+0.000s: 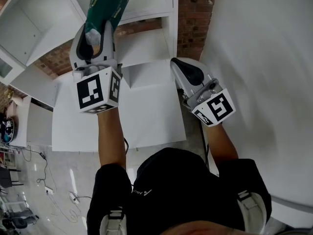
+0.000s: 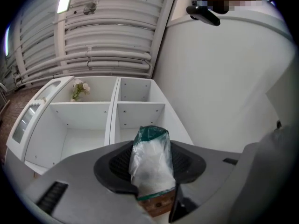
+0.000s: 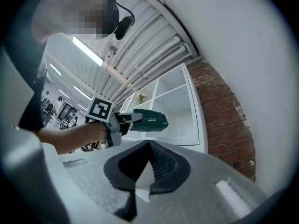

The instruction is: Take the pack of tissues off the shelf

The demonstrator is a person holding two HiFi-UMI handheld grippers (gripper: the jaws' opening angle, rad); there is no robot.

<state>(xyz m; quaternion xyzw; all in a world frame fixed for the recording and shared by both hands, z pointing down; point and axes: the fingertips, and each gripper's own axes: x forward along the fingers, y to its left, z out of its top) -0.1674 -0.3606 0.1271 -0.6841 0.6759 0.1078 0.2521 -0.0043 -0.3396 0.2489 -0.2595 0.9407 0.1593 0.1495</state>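
The pack of tissues is dark green with a clear panel that shows white tissues. My left gripper is shut on its near end and holds it in the air in front of the white cubby shelf. In the left gripper view the pack stands between the jaws, and the shelf's empty compartments lie beyond it. The right gripper view shows the pack from the side, clear of the shelf. My right gripper hangs to the right, lower, shut and empty.
A brick wall stands behind the shelf and a large white curved wall lies to the right. A small flower sits in an upper-left compartment. Cables lie on the floor at left.
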